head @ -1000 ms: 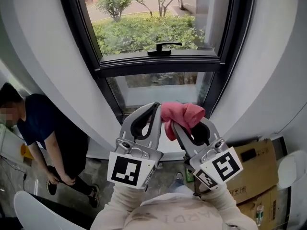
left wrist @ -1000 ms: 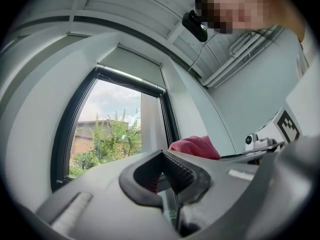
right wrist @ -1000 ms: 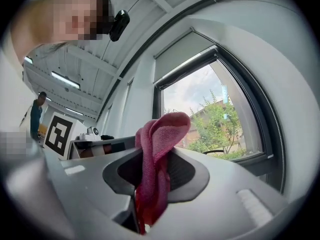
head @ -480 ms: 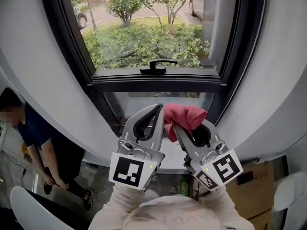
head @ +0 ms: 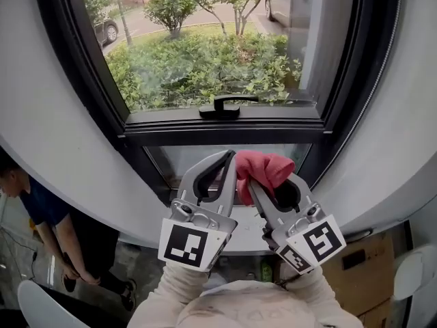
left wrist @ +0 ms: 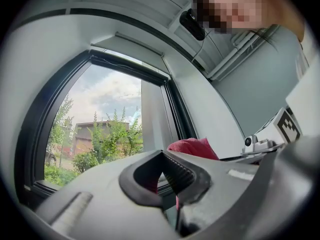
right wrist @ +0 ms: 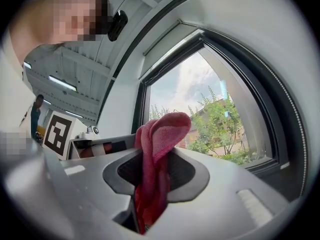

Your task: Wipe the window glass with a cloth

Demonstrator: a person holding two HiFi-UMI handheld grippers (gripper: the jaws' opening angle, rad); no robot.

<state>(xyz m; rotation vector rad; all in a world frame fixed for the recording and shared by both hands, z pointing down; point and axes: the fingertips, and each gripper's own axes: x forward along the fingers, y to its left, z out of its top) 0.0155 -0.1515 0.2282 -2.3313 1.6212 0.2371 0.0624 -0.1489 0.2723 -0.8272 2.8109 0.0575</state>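
Pink cloth [head: 263, 169] still tight in R tongs [right wrist: 152, 174], L tongs [left wrist: 165, 169] closed, empty; more window glass [head: 205, 46] in view now

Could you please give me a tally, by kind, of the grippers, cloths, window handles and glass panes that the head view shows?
Grippers: 2 (left gripper, right gripper)
Pink cloth: 1
Window handle: 1
Glass panes: 2 (upper pane, lower pane)
Total: 6

head camera down, gripper cameras up, same window [head: 205, 60]
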